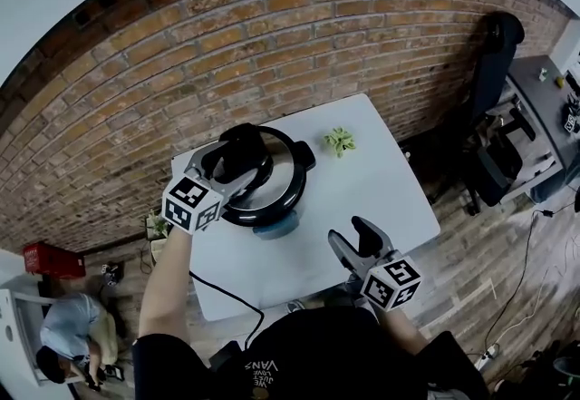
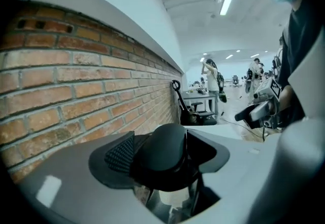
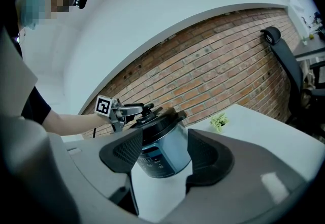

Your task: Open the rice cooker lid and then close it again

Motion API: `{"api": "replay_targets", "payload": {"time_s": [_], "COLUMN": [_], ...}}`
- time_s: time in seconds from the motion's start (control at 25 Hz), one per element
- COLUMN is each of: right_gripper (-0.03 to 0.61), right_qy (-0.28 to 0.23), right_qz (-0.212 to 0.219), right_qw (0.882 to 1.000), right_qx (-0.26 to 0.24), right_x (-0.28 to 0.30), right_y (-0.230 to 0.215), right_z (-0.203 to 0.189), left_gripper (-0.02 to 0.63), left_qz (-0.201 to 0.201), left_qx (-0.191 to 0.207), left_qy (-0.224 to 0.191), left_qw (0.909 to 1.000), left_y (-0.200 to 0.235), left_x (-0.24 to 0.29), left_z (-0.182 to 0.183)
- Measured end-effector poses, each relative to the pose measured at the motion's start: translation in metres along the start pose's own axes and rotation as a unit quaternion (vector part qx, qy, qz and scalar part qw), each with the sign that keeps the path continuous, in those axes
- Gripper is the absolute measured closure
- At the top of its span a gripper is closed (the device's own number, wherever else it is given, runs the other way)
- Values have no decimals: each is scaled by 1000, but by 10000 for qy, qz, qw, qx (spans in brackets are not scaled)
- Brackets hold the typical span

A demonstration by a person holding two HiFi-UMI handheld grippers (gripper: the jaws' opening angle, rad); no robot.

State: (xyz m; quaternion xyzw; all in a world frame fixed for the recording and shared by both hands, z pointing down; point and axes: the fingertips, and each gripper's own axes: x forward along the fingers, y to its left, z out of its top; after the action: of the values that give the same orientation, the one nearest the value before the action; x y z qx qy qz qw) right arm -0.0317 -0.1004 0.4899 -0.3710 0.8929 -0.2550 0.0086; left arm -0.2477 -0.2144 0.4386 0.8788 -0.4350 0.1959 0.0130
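Note:
A black-and-steel rice cooker [image 1: 276, 208] stands on the white table [image 1: 385, 185], its black lid [image 1: 285, 162] resting on top. My left gripper [image 1: 237, 162] reaches over the lid from the left. The lid's black knob [image 2: 167, 154] fills the gap between the jaws, and both pads lie against its sides. The right gripper view shows the cooker [image 3: 162, 152] side-on, with the left gripper [image 3: 139, 110] at the lid's top. My right gripper [image 1: 349, 230] hovers near the table's front edge, open and empty, pointing at the cooker from a short way off.
A small green plant [image 1: 340, 141] sits at the table's far right corner. The cooker's black cord [image 1: 222, 289] trails off the front edge. A brick wall [image 1: 272, 26] runs behind the table. An office chair [image 1: 494, 53] stands to the right and a red crate [image 1: 50, 259] lies on the floor at left.

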Motion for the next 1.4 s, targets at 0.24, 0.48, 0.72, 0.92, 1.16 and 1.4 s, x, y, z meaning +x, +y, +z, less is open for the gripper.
{"api": "replay_targets", "payload": {"time_s": [0.24,0.48,0.72,0.92,1.16,1.4], "right_gripper": [311,311,311,313,313,318], "right_qy": [9,37,124,154,353,612], "right_qz": [50,98,231,498,981,1348], "right_qw": [9999,9998,9994,9980,9928,9857], "right_qx": [-94,-167,-224,-360,-589,-805], "right_x": [-6,-7,-10,-8,-7,-23], "right_y": [20,42,60,65,62,46], "right_z": [-5,-12,-19,-11,2,7], "left_gripper": [314,316,316,318,324,431], "left_qz": [834,1449,2076,2384,2902,3292], "left_qx": [-334,-528,-934,-1040,-1242,-1431], "left_qy": [-682,-1147,-1369,-1238,-1096,-990], "left_qw": [9936,9814,9641,9576,9425,9281], "left_y": [2,-14,-38,-66,-105,-151], "left_x": [-64,-128,-179,-199,-209,-196], "left_z": [8,-3,-27,-41,-47,-49]}}
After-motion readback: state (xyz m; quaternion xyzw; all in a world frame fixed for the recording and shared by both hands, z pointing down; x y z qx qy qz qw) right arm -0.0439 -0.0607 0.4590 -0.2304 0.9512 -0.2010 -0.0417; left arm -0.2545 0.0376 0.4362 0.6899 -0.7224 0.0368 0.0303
